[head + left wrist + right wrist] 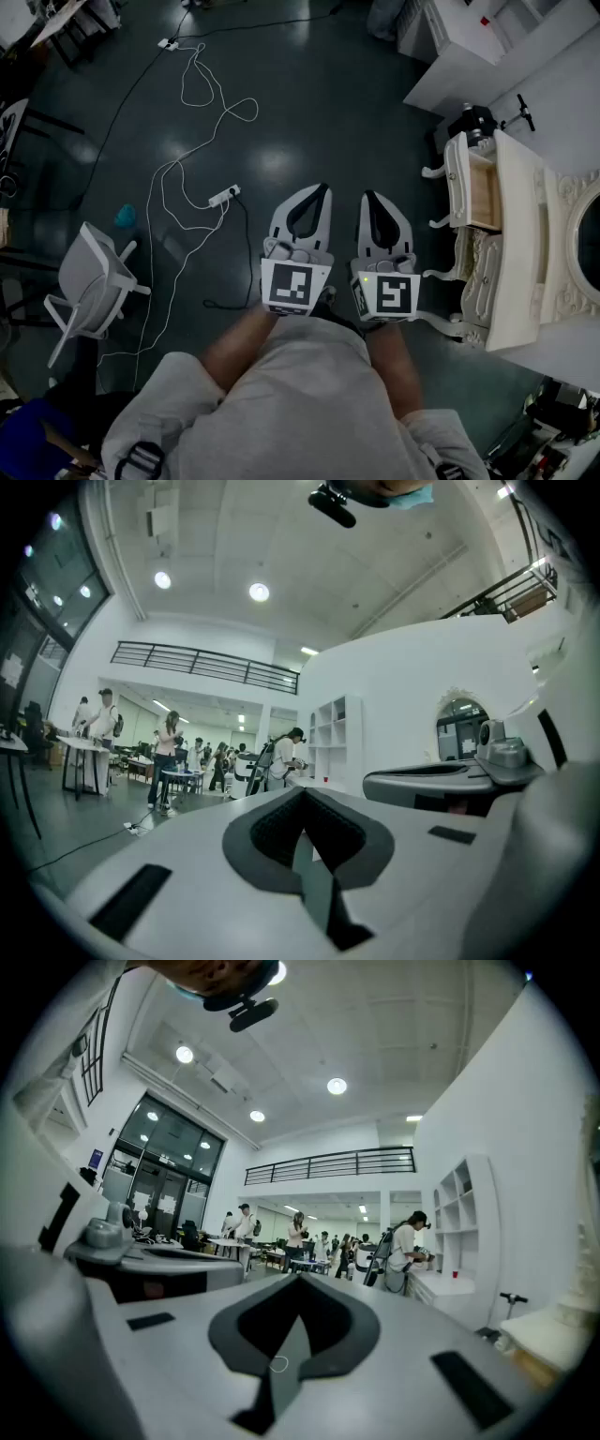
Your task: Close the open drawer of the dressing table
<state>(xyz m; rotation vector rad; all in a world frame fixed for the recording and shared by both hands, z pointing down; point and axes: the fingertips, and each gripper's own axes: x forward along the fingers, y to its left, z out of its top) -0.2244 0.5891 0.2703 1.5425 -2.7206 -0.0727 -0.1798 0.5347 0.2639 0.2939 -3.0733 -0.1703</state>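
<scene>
The cream, ornate dressing table stands at the right of the head view, with an oval mirror. Its upper drawer is pulled out to the left and shows a bare wooden inside. My left gripper and right gripper are held side by side in front of my body, level, both shut and holding nothing. They are well left of the drawer and touch nothing. In the left gripper view the shut left gripper points into the open hall. In the right gripper view the right gripper does likewise, with the table's edge at the right.
A white chair stands at the left. A power strip with a long white cable lies on the dark floor ahead. White shelving and a black scooter stand beyond the dressing table. People work at tables far off.
</scene>
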